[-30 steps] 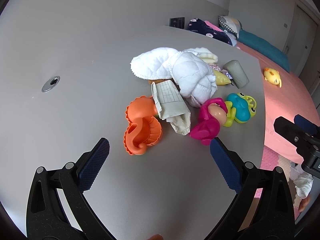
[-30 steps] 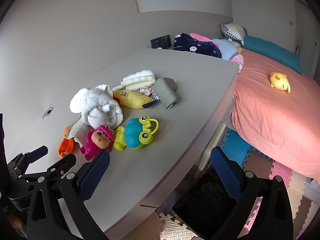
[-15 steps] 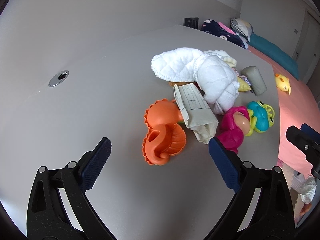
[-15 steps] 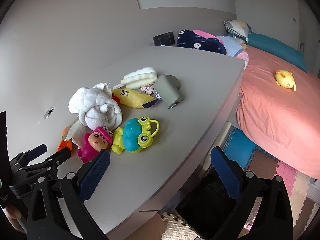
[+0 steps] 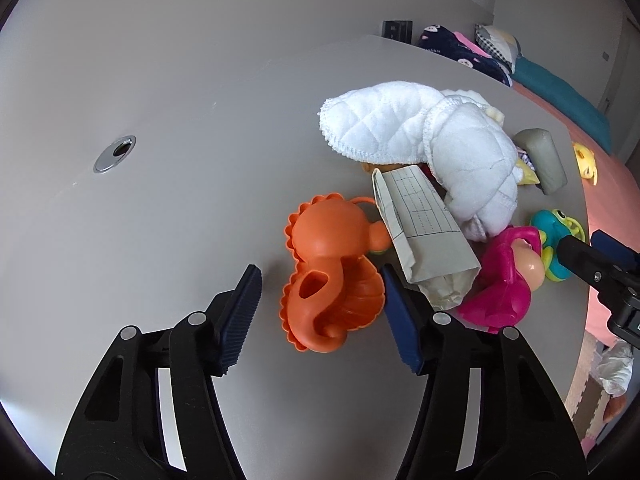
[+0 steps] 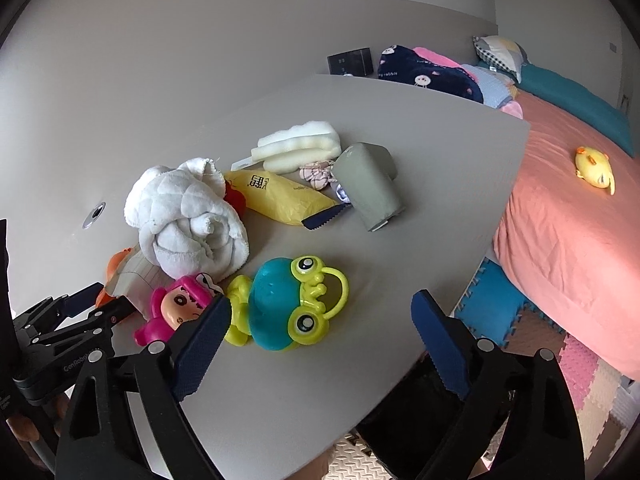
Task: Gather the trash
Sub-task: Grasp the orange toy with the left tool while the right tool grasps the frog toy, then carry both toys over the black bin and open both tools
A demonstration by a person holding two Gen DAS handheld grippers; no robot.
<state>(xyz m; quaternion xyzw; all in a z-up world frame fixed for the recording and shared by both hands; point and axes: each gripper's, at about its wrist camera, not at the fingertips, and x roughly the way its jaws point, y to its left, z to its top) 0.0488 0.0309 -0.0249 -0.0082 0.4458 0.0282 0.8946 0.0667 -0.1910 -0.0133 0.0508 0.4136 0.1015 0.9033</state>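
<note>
Left gripper (image 5: 320, 312): jaws have just been narrowing and now stand half apart around the lower part of the orange toy (image 5: 328, 276); the right pad looks to sit at the toy's scalloped edge, the left pad shows a gap, so no grip yet.
Right gripper (image 6: 320, 344): jaws wide, having just closed a little, nothing between them but bare desk (image 6: 420, 184); the frog toy (image 6: 292, 304) lies just ahead and to its left.
Trash nearest the left gripper: the folded paper (image 5: 424, 228), just ahead and right of the right finger, leaning on the orange toy and tucked under the white cloth (image 5: 432, 152).
Trash ahead of the right gripper: the yellow wrapper (image 6: 280, 196), well ahead beyond the frog toy, beside the cloth and the grey roll (image 6: 368, 188).
Bin: a dark bag (image 6: 400, 412) shows below the desk edge, under the right gripper; I judge this to be where the trash goes.
Step in hand: seemingly the left gripper closing on something in the pile; toy or paper, I cannot tell.
Doing it well: if paper is the aim, shift right so both pads straddle its free lower end, then pinch and draw it out from under the cloth slowly.
Risk: dragging the pink doll (image 5: 504, 280) or the cloth along.
</note>
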